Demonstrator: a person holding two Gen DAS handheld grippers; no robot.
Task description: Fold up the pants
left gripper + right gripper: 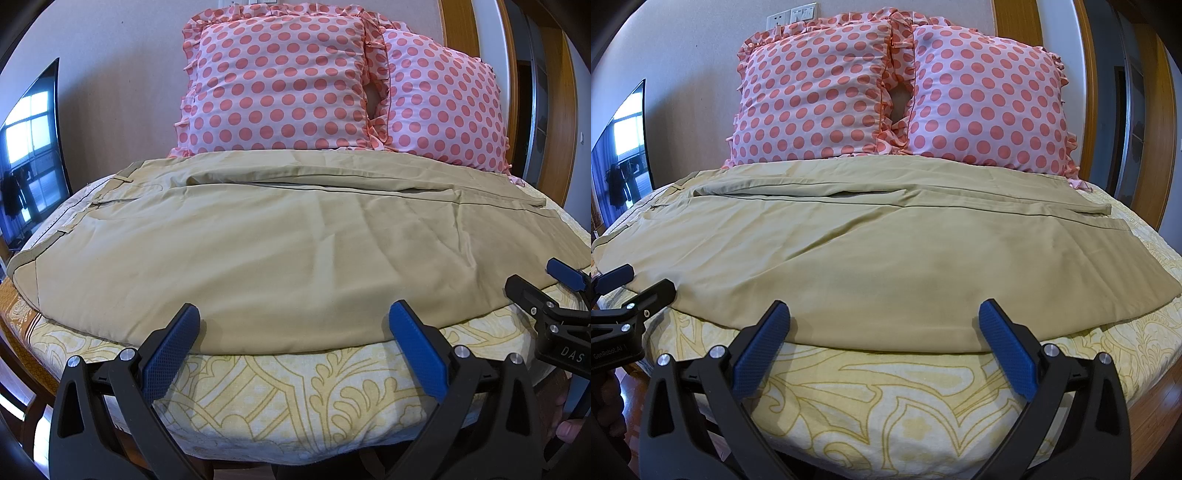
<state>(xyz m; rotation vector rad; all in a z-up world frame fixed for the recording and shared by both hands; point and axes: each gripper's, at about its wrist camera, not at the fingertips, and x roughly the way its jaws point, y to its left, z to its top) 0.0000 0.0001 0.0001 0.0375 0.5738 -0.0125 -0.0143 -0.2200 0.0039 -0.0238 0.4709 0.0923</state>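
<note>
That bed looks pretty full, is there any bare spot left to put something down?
Little. The khaki pants lie spread sideways over most of the bedspread. Bare: the strip between their near edge and the bed's front edge, where both open grippers hover, and the right corner past the leg ends. The far side is crowded by two polka-dot pillows.

A bedroom in a home; ahead of the left gripper [295, 332] lies a bed [295, 398] under a cream sheet with a yellow leaf print; beyond it, two pink polka-dot pillows [280, 85] with frills lean on a plain wall [110, 74]; to the left stands a dark television screen [33, 147]; to the right, a wooden door frame [458, 29]; wall sockets [792, 14] sit above the pillows.
</note>
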